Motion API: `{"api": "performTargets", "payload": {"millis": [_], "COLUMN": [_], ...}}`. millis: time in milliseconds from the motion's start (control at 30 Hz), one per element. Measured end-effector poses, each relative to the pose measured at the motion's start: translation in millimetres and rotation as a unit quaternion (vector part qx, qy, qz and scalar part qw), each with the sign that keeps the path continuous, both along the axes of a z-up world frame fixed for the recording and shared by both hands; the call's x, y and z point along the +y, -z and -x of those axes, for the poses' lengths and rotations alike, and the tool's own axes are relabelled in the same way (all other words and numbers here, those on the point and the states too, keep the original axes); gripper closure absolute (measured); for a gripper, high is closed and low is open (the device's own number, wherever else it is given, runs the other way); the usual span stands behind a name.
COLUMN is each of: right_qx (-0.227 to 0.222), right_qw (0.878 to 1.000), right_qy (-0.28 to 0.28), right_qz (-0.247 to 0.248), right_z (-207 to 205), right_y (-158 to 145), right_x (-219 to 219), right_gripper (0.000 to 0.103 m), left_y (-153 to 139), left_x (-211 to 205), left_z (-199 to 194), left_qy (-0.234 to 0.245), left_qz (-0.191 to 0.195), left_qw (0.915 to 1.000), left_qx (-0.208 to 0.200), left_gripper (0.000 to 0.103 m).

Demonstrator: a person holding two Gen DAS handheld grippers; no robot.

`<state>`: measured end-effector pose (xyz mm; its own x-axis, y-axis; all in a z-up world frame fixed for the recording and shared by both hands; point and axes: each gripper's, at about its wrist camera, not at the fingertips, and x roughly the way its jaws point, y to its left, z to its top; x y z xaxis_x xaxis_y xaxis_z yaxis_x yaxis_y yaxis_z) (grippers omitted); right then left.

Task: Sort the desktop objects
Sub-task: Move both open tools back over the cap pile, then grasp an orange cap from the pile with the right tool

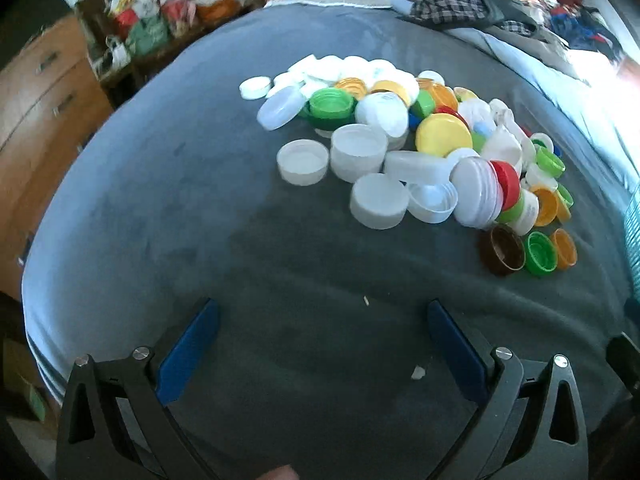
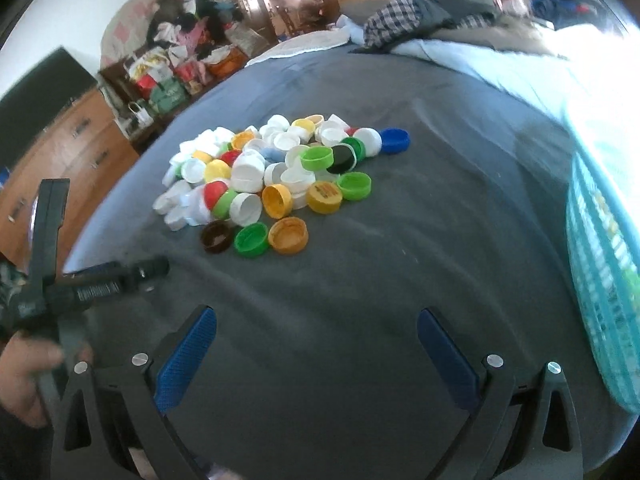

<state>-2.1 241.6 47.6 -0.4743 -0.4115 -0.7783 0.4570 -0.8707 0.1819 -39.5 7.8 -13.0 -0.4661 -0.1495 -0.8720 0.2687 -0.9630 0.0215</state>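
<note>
Left wrist view: left gripper (image 1: 322, 344) empty, blue-padded fingers spread wide above the grey fleece blanket (image 1: 160, 220), well short of the loose heap of white, yellow, green and red plastic bottle caps (image 1: 404, 148); risk judged: caps lean on one another, so nudging one may topple its neighbours. Right wrist view: right gripper (image 2: 316, 348) likewise empty and wide apart, heap ahead, turquoise plastic mesh basket (image 2: 600, 264) at right; soft bedding may let a cap sink or skid from the pads.
</note>
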Motion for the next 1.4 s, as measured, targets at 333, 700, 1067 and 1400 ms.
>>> {"api": "performTargets", "payload": {"millis": [333,700,1067,1400], "right_qx": [0.034,0.071,0.076,0.075], "right_qw": [0.997,0.995,0.995,0.995], "right_qy": [0.015,0.026,0.026,0.017], "right_qz": [-0.062,-0.060,-0.059,-0.058], "right_z": [5,1,0,0], "right_y": [34,37,38,38], "right_x": [-15,-17,-17,-15], "right_gripper": [0.000,0.000,0.000,0.000], "left_y": [3,5,5,4], "left_x": [3,4,3,8], "left_z": [-1,-4,-1,-10], "left_qy": [-0.035,-0.045,-0.045,-0.001], "left_qz": [0.008,0.016,0.018,0.044], "left_qw": [0.9991,0.9983,0.9982,0.9977], "left_qx": [0.023,0.032,0.035,0.051], "left_gripper": [0.001,0.001,0.001,0.001]}}
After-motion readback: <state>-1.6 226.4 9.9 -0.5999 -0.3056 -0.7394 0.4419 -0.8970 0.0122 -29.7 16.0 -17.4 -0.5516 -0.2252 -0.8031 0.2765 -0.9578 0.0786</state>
